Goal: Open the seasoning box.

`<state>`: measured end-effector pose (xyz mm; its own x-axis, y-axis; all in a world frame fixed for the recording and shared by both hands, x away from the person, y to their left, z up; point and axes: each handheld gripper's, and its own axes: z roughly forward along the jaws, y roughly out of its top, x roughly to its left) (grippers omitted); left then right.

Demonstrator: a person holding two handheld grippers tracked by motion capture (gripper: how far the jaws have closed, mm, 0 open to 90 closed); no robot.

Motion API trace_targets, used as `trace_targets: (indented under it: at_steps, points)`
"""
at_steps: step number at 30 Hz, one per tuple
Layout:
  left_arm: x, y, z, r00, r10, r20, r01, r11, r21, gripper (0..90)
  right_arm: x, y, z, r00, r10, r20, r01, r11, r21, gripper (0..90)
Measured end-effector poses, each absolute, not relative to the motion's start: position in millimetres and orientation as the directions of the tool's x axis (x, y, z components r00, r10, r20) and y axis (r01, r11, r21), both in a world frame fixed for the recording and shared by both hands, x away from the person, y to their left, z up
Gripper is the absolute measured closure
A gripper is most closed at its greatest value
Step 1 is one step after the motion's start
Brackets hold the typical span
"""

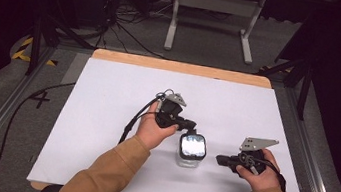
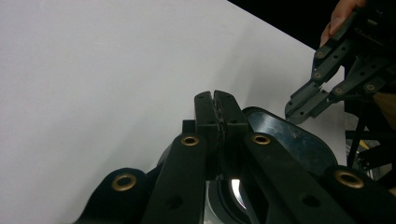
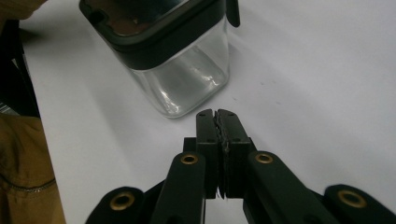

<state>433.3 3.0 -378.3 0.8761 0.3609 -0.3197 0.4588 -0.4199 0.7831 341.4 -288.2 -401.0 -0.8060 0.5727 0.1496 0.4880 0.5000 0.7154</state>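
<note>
Jar (image 1: 191, 152) is sitting upright on the white table top (image 1: 105, 117), near the front edge, between my two hands. It's a clear square jar with a black lid (image 1: 193, 145), lid on. I'm holding my left gripper (image 1: 189, 127) right over the lid's far-left edge, jaws clenched with nothing between them; in the left gripper view the tips (image 2: 215, 109) are pressed flat together just above the shiny lid (image 2: 289, 140), contact with it hard to tell. I'm keeping my right gripper (image 1: 220, 159) low on the jar's right side, pointing at it, tips near the glass but apart from it. In the right gripper view those jaws (image 3: 217, 130) are also squeezed together, empty, with the jar (image 3: 187, 70) just ahead and to the left. My right gripper's closed tips (image 2: 299, 105) are showing past the lid in the left gripper view. Both sleeves are tan.
</note>
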Motion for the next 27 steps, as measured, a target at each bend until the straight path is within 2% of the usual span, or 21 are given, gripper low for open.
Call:
trace_targets:
  at_steps: [12,27]
  points:
    - [435,4,-379,0.874,0.360,-0.327,0.464,-0.419,0.780,89.4,334,-275,-390,-0.843,0.522,0.132,0.437,0.518,0.735,89.0]
    - [435,3,-381,0.871,0.375,-0.317,0.464,-0.416,0.782,89.4,326,-251,-382,-0.874,0.473,0.108,0.360,0.483,0.798,89.5]
